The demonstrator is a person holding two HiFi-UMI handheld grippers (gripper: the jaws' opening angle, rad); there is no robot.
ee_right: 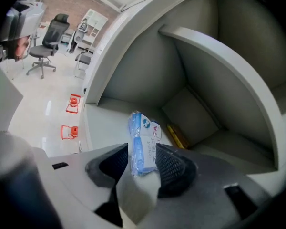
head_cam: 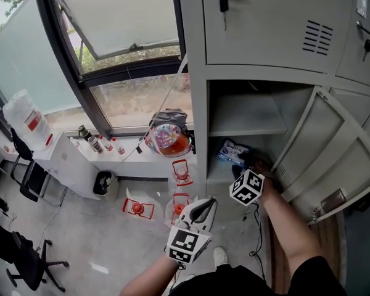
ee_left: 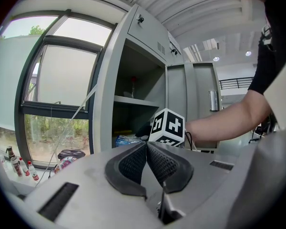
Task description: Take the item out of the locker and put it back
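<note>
Head view: the right gripper [head_cam: 250, 165] reaches into the open locker [head_cam: 198, 103], beside a blue-and-white packet [head_cam: 233, 151] on the lower compartment's floor. The left gripper [head_cam: 199, 211] hangs outside.

Left gripper view: its jaws are pressed together, empty.

Right gripper view: the jaws are spread with the packet between the pads, apparently unclamped. If the gripper withdraws crookedly, a pad could snag the soft packet and topple it, or drag it toward the front edge.

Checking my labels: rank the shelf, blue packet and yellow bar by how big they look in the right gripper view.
1. shelf
2. blue packet, though being nearest the camera enlarges it
3. yellow bar
</note>
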